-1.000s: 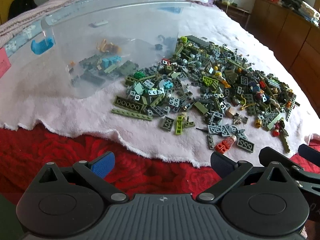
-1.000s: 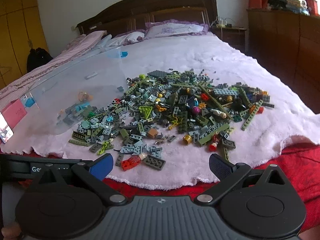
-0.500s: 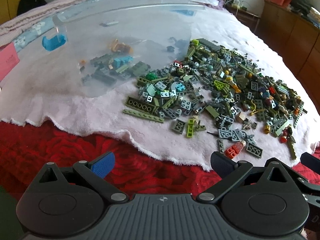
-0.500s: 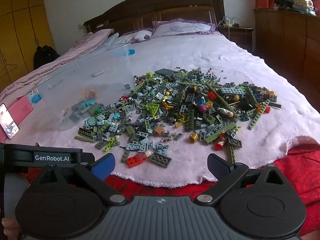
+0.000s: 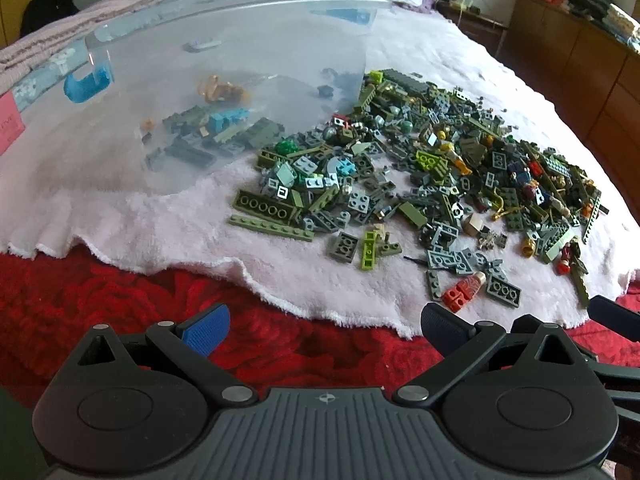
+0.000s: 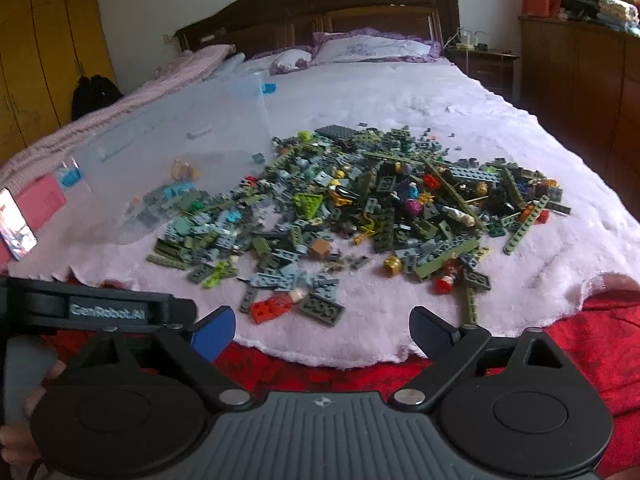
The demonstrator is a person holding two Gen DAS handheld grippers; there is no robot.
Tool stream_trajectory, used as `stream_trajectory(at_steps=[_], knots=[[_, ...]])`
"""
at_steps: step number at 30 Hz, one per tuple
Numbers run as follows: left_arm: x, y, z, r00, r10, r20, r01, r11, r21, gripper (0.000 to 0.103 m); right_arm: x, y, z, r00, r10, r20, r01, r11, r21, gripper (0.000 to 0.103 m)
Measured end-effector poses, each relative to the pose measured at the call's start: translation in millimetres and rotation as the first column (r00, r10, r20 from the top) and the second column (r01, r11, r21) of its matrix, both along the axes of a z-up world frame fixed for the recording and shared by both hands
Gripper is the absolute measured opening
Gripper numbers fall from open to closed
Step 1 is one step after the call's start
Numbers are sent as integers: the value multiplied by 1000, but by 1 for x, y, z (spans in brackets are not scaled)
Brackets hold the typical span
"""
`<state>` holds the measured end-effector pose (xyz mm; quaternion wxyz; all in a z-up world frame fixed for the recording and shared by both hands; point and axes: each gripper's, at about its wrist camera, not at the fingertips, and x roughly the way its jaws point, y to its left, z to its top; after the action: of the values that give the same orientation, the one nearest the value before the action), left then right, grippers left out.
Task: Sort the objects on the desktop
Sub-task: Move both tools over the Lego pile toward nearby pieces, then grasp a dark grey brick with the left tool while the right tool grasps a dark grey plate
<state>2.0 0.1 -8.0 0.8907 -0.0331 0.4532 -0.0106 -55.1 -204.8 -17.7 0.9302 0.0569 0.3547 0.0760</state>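
Note:
A wide heap of small building bricks (image 5: 420,176) (image 6: 360,208), mostly green and grey, lies on a white fleece blanket (image 5: 160,232) (image 6: 400,112) on a bed. A clear plastic bin (image 5: 192,80) (image 6: 172,152) lies tipped on its side at the left, with a few bricks inside. A red brick (image 5: 456,298) (image 6: 270,308) lies at the heap's near edge. My left gripper (image 5: 326,326) is open over the red bedcover, short of the blanket's edge. My right gripper (image 6: 322,330) is also open and empty, just in front of the red brick.
A red patterned bedcover (image 5: 100,300) lies under the blanket's near edge. The wooden headboard (image 6: 320,8) and pillows are at the far end, with wooden cabinets (image 6: 580,72) on the right. A pink box (image 6: 40,204) and a phone (image 6: 16,228) lie at far left. My left gripper's body (image 6: 100,308) shows in the right wrist view.
Both cameras have drifted right and slightly nearer, so the heap and bin sit further right in the views. Both grippers stay open and empty.

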Motion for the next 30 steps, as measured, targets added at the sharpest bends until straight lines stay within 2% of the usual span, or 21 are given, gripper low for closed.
stream_trajectory(at_steps=[5,10,13,17,21,26,28,29,30], knots=[[5,3,-1,1000,-2,6,2,1000,-3,102,5,-1,-4,1000,-3,-20,3,1000,-7,91],[10,10,-2,1000,7,13,-7,1000,0,102,9,3,-5,1000,3,-8,-3,999,-48,91],[14,16,-1,999,25,20,-25,1000,8,102,13,4,-3,1000,25,5,-24,998,-64,87],[19,21,-1,999,37,12,-37,999,2,102,22,5,-3,999,43,13,-43,997,-65,78],[21,18,-1,999,26,23,-27,999,26,101,32,7,-8,997,72,-11,-72,995,-63,61],[26,16,-1,999,8,39,-9,999,35,98,37,14,-16,994,100,-36,-103,991,-81,58],[29,15,-2,999,-8,44,7,1000,21,96,39,16,-19,993,111,-35,-114,989,-92,56],[30,14,-3,999,-16,45,16,1000,13,92,41,17,-20,993,116,-35,-119,988,-97,52],[31,13,-4,999,-25,44,25,1000,7,87,44,17,-22,992,122,-43,-125,987,-99,44]])
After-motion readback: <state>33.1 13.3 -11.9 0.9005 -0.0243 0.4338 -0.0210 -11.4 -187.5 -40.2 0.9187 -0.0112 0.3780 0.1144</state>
